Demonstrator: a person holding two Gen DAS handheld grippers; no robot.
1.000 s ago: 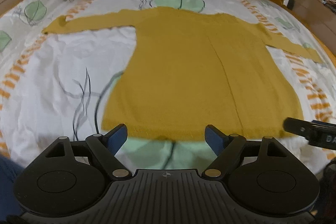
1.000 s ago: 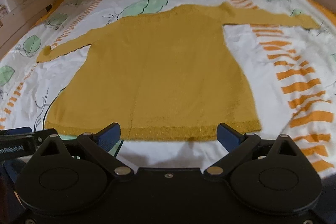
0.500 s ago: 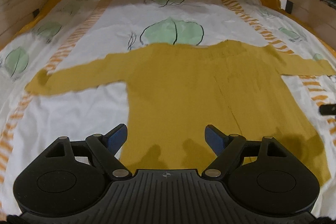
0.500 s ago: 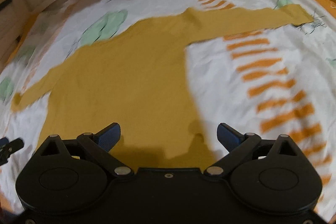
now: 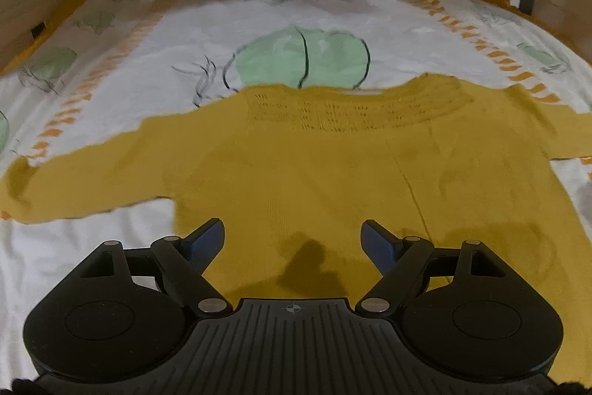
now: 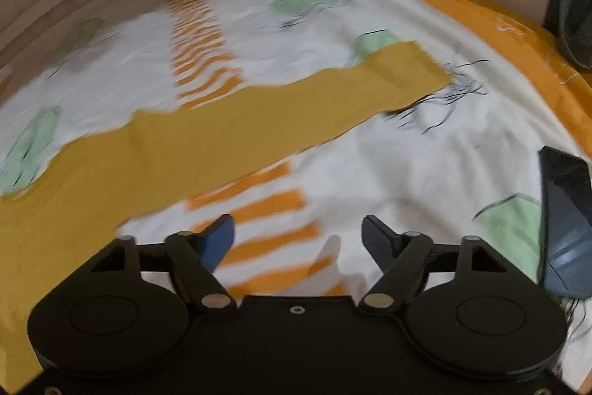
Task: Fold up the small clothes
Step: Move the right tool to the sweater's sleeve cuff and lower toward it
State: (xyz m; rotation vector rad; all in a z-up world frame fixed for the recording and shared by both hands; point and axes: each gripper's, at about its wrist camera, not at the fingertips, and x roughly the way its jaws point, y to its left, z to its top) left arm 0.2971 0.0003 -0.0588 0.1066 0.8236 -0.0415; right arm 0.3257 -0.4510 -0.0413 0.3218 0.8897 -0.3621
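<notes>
A dark phone (image 6: 564, 224) lies right of the right tongs (image 6: 298, 237), on the leaf-printed sheet (image 5: 333, 13). The mustard sweater (image 5: 333, 173) lies flat, sleeves out, under the left tongs (image 5: 292, 241). Both tongs spread, empty.

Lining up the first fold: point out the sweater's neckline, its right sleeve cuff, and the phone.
Sweater neckline (image 5: 355, 106): left wrist view, on the ribbed knit band below the collar edge.
Right sleeve cuff (image 6: 414, 69): right wrist view, on the sleeve's far end.
Phone (image 6: 564, 210): right wrist view, on its dark screen.
</notes>
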